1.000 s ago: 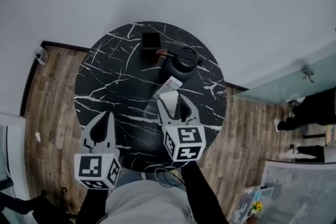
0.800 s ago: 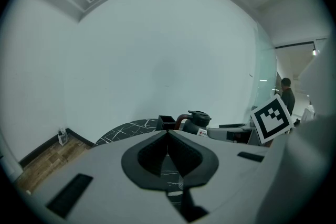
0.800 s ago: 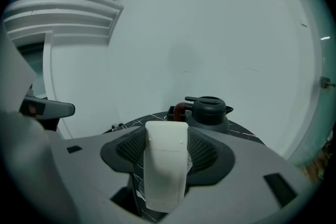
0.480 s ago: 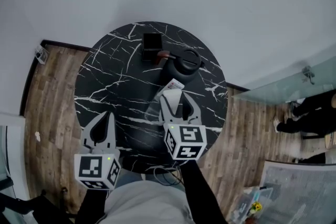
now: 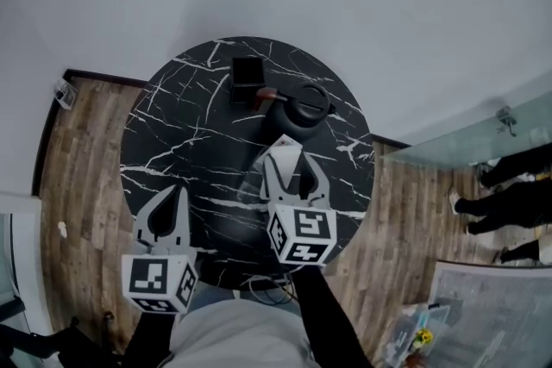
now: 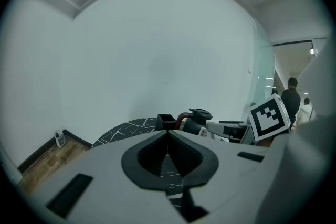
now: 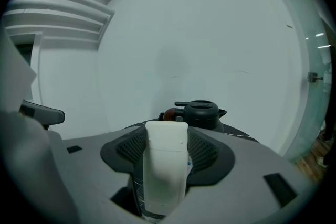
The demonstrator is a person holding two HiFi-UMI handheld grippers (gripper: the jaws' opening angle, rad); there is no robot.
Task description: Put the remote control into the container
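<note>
Remote control (image 7: 166, 165) between jaws of the right tool (image 7: 166, 136), black jug (image 7: 202, 113) behind.

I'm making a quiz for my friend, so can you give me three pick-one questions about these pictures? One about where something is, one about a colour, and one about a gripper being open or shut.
1. Where is the remote?
A) on the floor
B) between the right gripper's jaws
C) on a chair

2. What colour is the table?
A) black with white veins
B) red
C) yellow

3. How are the left gripper's jaws?
A) wide apart
B) shut on a cup
C) shut, with nothing between them

Answers:
1 B: the right gripper view shows the white remote clamped upright between the jaws.
2 A: the head view shows a round black top crossed by white lines.
3 C: the left gripper view shows the tips meeting with nothing between them.
</note>
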